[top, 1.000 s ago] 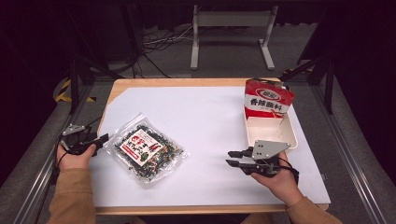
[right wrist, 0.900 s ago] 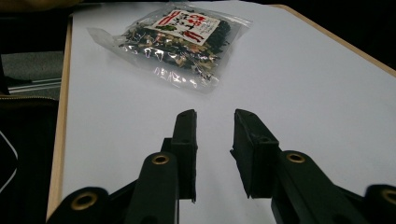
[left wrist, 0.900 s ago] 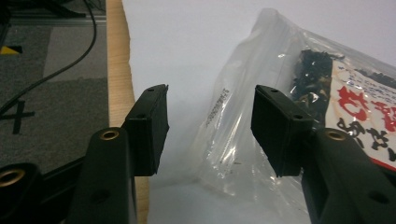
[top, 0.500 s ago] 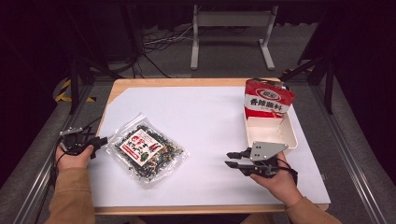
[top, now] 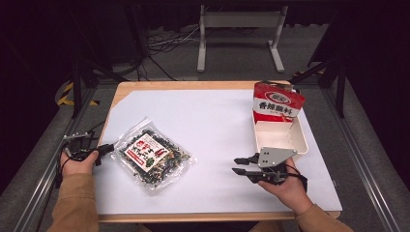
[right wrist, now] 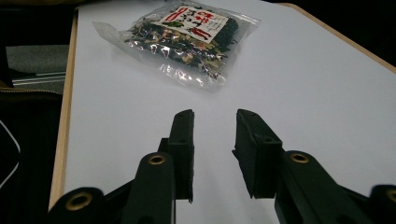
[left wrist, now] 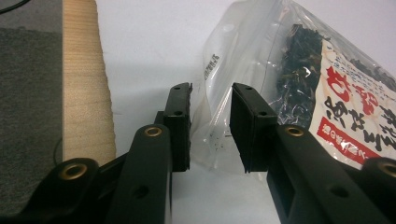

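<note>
i take the clear bag of dried mix (top: 153, 157) as my landmark; it lies flat on the white sheet (top: 212, 121) of the table, toward its left side; my left gripper (left wrist: 211, 126) is at the bag's left corner, and its jaws have just been closing; the empty clear edge of the bag is between the pads, but a gap is there on each side, so they do not clamp it yet; my right gripper (top: 240, 165) rests well to the right of the bag, jaws parted and holding nothing; beyond it, further right from the bag, a white tray (top: 302, 137) holds an upright red pouch (top: 277, 103).
</note>
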The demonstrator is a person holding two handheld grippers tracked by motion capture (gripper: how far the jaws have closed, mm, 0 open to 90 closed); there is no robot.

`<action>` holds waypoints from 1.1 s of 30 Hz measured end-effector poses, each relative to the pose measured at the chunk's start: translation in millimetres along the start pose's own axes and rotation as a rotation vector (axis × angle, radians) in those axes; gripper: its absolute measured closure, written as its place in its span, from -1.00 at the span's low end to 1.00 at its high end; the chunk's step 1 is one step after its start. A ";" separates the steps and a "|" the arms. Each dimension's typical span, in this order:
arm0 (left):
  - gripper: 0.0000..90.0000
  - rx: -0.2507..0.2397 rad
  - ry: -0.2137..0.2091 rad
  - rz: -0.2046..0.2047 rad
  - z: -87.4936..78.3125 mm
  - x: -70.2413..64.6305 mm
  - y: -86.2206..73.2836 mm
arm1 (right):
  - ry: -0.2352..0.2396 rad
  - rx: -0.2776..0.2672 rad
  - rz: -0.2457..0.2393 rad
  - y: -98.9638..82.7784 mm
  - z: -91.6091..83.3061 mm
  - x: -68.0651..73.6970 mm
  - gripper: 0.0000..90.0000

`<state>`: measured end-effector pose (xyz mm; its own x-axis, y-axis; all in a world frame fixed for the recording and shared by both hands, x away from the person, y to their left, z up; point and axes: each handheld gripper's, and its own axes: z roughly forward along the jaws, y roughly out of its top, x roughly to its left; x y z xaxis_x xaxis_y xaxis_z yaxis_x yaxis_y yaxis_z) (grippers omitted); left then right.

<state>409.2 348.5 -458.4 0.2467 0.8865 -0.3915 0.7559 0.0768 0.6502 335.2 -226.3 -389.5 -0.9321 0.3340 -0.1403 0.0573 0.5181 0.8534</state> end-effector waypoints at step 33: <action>1.00 -0.107 -0.006 0.066 -15.3 -10.8 6.5 | -0.006 -0.007 0.003 -0.1 -0.5 -1.5 0.49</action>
<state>402.2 346.4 -440.0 0.2975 0.8884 -0.3497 0.6687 0.0675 0.7404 336.4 -227.3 -389.1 -0.9298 0.3401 -0.1406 0.0577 0.5119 0.8571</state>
